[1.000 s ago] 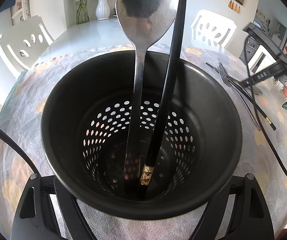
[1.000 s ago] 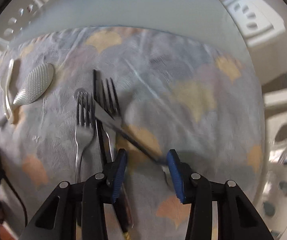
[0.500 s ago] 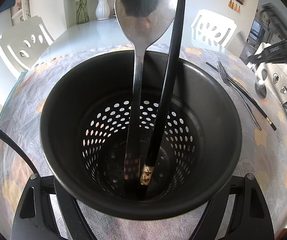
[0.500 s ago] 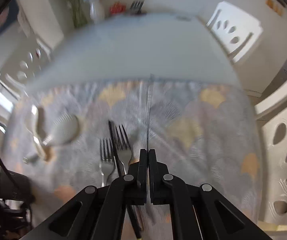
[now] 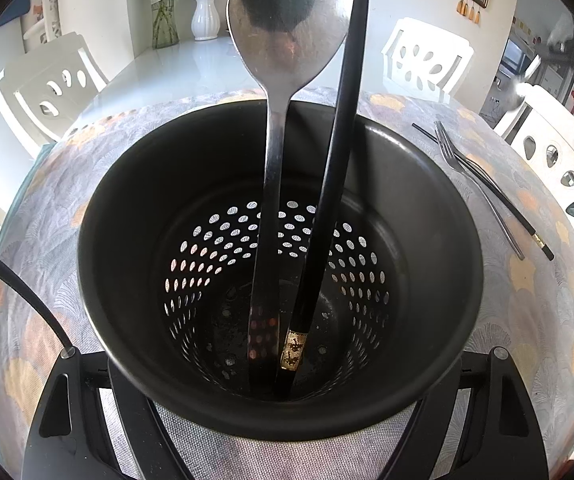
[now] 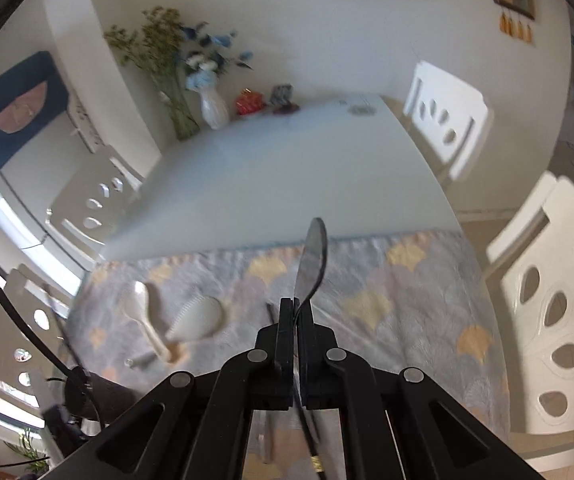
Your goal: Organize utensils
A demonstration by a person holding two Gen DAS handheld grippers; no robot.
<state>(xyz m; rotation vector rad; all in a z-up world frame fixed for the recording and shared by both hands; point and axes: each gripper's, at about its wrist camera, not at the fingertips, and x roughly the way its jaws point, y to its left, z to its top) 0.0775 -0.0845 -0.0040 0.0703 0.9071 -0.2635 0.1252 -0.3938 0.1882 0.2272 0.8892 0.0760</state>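
Observation:
In the left wrist view my left gripper (image 5: 287, 412) is closed around a black perforated utensil holder (image 5: 135, 224). A steel spoon (image 5: 283, 36) and a black chopstick (image 5: 339, 128) stand in it. Two forks (image 5: 463, 168) and a black chopstick (image 5: 523, 220) lie on the cloth to the right. In the right wrist view my right gripper (image 6: 295, 312) is shut on a steel spoon (image 6: 311, 260), held edge-on above the table. Two white rice paddles (image 6: 199, 316) lie on the cloth at left.
A patterned cloth (image 6: 387, 296) covers the near end of a white table (image 6: 287, 168). White chairs (image 6: 447, 120) stand around it. Vases of flowers (image 6: 211, 108) and small items stand at the far end. A black cable (image 6: 27, 320) hangs at left.
My right gripper closed on a spoon lying on the cloth and lifted it up off the table, tilting upward. My left gripper stayed on the holder.

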